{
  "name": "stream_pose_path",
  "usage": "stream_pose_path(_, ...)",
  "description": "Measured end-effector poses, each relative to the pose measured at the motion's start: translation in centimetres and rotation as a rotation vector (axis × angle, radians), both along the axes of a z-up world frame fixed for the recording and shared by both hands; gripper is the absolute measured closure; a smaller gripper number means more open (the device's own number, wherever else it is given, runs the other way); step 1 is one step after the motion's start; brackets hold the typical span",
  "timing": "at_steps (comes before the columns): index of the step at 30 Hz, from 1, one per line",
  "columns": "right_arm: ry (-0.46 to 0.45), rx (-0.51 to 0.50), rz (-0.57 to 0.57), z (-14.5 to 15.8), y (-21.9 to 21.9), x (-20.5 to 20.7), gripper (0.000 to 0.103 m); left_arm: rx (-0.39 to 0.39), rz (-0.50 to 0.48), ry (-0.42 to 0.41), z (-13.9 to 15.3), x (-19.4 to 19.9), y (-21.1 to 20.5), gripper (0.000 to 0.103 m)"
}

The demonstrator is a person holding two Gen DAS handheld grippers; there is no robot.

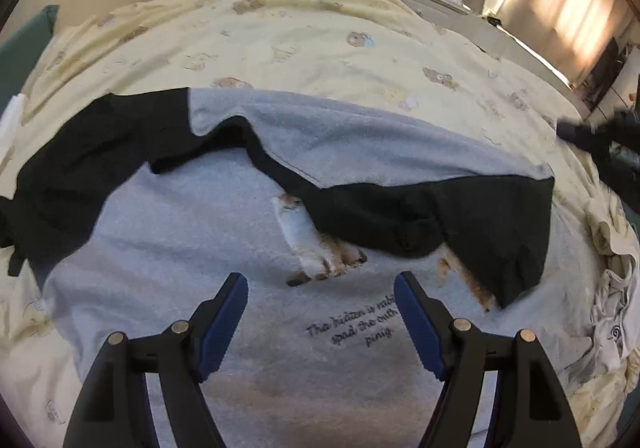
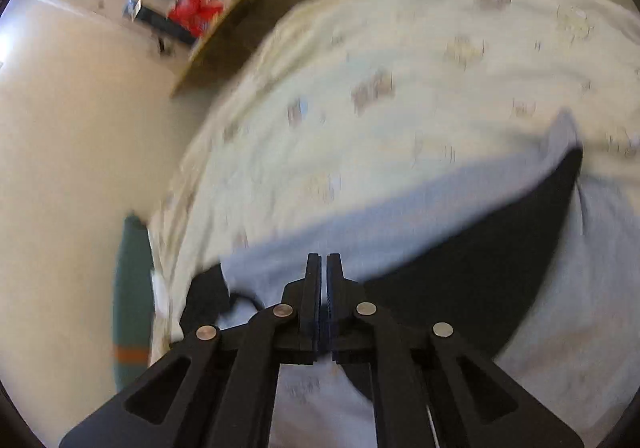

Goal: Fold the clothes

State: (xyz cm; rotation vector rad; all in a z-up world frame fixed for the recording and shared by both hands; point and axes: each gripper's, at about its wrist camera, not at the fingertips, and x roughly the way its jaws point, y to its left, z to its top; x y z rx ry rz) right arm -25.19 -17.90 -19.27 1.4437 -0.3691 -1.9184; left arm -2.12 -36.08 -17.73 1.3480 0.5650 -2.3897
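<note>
Grey shirt (image 1: 192, 232) with black sleeves spread on the bed (image 1: 320, 36), left hand-held gripper (image 1: 320, 288) hovering open over the shirt's cat print (image 1: 316, 244), right hand-held gripper (image 2: 324, 258) closed above the shirt, holding nothing visible

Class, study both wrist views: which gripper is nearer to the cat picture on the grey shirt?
Left. The left gripper, open, hovers just short of the cat picture. The right gripper, shut, is over the shirt's black sleeve; no cat shows there.

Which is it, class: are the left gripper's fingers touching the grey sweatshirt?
Cannot tell. In the left wrist view the open fingers overlap the grey sweatshirt, but neither contact nor gap shows.
</note>
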Motion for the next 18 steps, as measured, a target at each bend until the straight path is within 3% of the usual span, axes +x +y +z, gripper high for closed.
stream_pose_path(1,0.061,0.069,0.035,-0.1,-0.1,1.4,0.067,0.011,-0.002,-0.001,-0.1,-0.1,-0.1,0.027)
stream_pose_path(2,0.122,0.138,0.071,-0.2,-0.2,2.8,0.055,0.017,-0.002,-0.002,-0.2,-0.2,-0.1,0.027)
stream_pose_path(3,0.183,0.207,0.106,-0.3,-0.3,4.2,0.020,0.020,-0.001,-0.001,-0.1,-0.1,-0.1,0.027)
stream_pose_path(4,0.244,0.276,0.141,-0.4,-0.4,5.6,0.004,0.022,-0.001,-0.001,-0.1,-0.1,0.0,0.027)
stream_pose_path(6,0.358,0.377,0.206,-0.5,-0.4,8.1,0.004,0.027,0.001,0.000,-0.1,0.0,0.1,0.027)
stream_pose_path(8,0.445,0.391,0.262,-0.2,-0.1,9.5,0.004,0.032,0.002,0.000,-0.1,0.1,0.1,0.027)
stream_pose_path(12,0.593,0.520,0.472,-0.8,-0.2,10.8,0.004,0.041,0.005,0.001,0.0,0.2,0.3,0.027)
stream_pose_path(18,0.741,0.599,0.693,-1.8,-2.2,13.5,0.007,0.058,0.024,-0.002,-0.2,0.4,-0.1,0.027)
